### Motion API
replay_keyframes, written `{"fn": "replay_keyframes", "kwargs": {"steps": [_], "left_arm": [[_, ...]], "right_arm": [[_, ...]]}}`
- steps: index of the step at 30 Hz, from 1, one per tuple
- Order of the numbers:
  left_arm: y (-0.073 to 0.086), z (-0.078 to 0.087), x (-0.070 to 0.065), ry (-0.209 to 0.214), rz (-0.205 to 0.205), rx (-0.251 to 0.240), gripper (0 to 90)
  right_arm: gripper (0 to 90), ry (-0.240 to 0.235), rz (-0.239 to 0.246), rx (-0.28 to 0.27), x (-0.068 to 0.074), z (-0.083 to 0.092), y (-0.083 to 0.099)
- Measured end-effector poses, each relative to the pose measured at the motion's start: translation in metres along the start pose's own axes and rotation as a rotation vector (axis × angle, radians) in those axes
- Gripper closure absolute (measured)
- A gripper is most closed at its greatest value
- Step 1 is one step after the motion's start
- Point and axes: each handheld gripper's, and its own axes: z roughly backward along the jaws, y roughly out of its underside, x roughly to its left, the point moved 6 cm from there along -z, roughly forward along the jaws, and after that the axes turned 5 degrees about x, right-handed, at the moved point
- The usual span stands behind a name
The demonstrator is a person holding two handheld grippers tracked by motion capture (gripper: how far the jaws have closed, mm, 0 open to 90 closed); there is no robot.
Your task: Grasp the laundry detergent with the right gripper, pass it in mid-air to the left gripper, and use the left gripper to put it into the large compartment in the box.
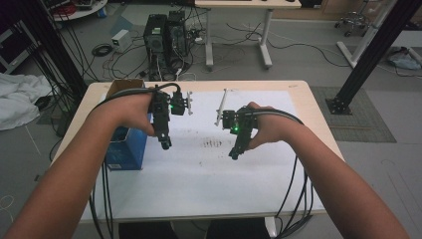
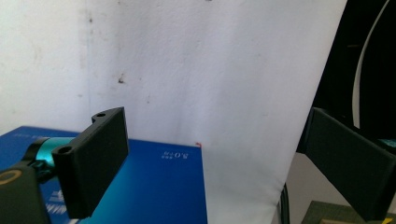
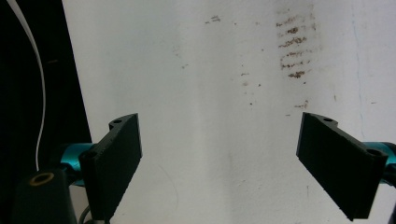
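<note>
Both hands hover over a table covered by a white sheet [image 1: 199,169]. My left gripper [image 1: 165,144] points down near the sheet's left side, just right of a blue box [image 1: 127,147]. In the left gripper view its jaws [image 2: 212,121] stand wide apart with nothing between them, and the blue box [image 2: 154,186] lies beneath the left jaw. My right gripper [image 1: 234,154] hangs over the middle of the sheet. Its jaws [image 3: 219,120] are also wide apart and empty. Dark smudges [image 1: 213,144] mark the sheet between the two grippers, and the same smudges [image 3: 292,46] appear ahead of the right jaw.
An open cardboard box [image 1: 122,87] stands behind the blue box at the table's back left. Cables [image 1: 293,199] trail from both grippers over the front edge. Behind the table are computer towers [image 1: 166,35], another desk [image 1: 239,30] and black frame posts [image 1: 370,55].
</note>
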Motion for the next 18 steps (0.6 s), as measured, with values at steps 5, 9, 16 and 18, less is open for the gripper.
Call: {"fn": "replay_keyframes", "kwargs": {"steps": [5,9,16,18], "left_arm": [[-0.005,-0.010,0.000,0.002,0.005,-0.006,6.8],[-0.006,-0.017,0.000,0.007,0.013,-0.011,6.4],[-0.008,-0.016,-0.003,0.011,0.015,-0.021,5.0],[-0.009,-0.016,-0.002,0.008,0.014,-0.028,5.0]], "right_arm": [[13.4,-0.002,0.009,0.010,-0.001,-0.005,0.002],[13.4,0.000,0.013,0.017,-0.002,-0.009,0.002],[13.4,-0.007,0.006,0.004,0.000,-0.006,0.003],[13.4,0.006,0.019,0.003,-0.003,-0.007,0.004]]}}
